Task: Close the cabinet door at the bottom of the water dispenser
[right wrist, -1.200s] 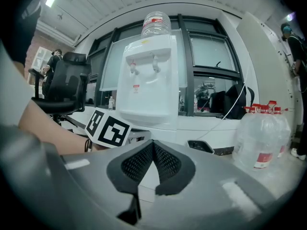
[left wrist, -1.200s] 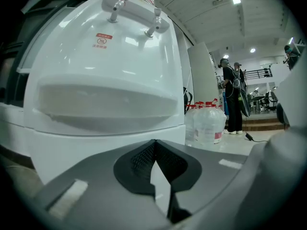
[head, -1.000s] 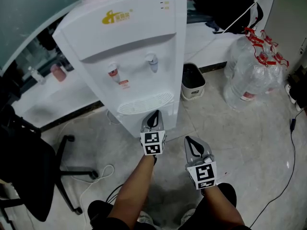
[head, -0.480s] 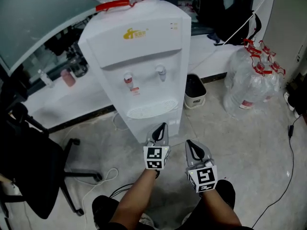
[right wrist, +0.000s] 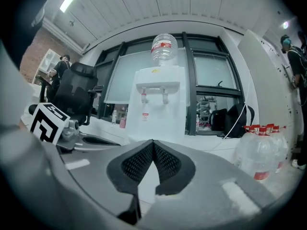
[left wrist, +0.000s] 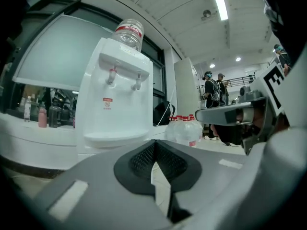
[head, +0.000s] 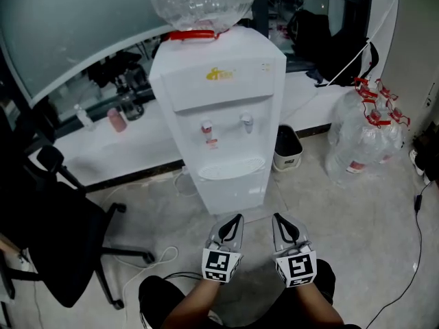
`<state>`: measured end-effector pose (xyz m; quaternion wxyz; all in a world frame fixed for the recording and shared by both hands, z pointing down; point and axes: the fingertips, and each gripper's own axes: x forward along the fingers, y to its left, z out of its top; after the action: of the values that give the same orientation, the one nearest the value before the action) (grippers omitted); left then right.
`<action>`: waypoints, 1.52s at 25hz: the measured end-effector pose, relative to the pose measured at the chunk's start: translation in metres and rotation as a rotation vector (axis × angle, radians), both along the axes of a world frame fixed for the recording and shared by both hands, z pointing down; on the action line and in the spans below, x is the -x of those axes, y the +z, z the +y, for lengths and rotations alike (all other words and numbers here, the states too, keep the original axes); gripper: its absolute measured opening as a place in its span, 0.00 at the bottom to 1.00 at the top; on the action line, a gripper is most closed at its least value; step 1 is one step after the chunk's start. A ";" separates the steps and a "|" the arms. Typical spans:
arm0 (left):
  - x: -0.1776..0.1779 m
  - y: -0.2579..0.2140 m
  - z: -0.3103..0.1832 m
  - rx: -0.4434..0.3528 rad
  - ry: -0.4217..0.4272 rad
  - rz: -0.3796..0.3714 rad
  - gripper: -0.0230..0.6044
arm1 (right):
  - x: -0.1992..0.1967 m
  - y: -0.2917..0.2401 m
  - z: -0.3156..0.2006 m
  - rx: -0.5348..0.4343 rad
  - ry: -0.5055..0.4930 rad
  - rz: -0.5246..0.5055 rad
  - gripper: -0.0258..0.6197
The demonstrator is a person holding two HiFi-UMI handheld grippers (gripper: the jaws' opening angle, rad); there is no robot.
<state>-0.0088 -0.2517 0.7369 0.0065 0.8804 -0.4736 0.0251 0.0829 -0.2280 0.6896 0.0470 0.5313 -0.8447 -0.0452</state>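
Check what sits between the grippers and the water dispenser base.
Nothing: in the head view only bare floor tile separates the left gripper and right gripper from the water dispenser foot. Both are empty, fingers together.

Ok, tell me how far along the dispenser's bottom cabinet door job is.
Done, it seems: the cabinet door on the water dispenser sits flush with the white front, no gap showing in the head view. In hand: nothing; the left gripper and right gripper are shut, empty, and held short of the dispenser. Left: probably nothing beyond checking it latched.
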 end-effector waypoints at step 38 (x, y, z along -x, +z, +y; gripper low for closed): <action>0.031 -0.407 0.074 0.155 0.047 0.053 0.07 | 0.042 -0.379 0.047 0.222 -0.047 -0.024 0.04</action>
<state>-0.0394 -0.1776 0.3294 0.0866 0.8884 -0.4492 0.0386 0.0408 -0.1809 0.3105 0.0944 0.5033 -0.8573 0.0537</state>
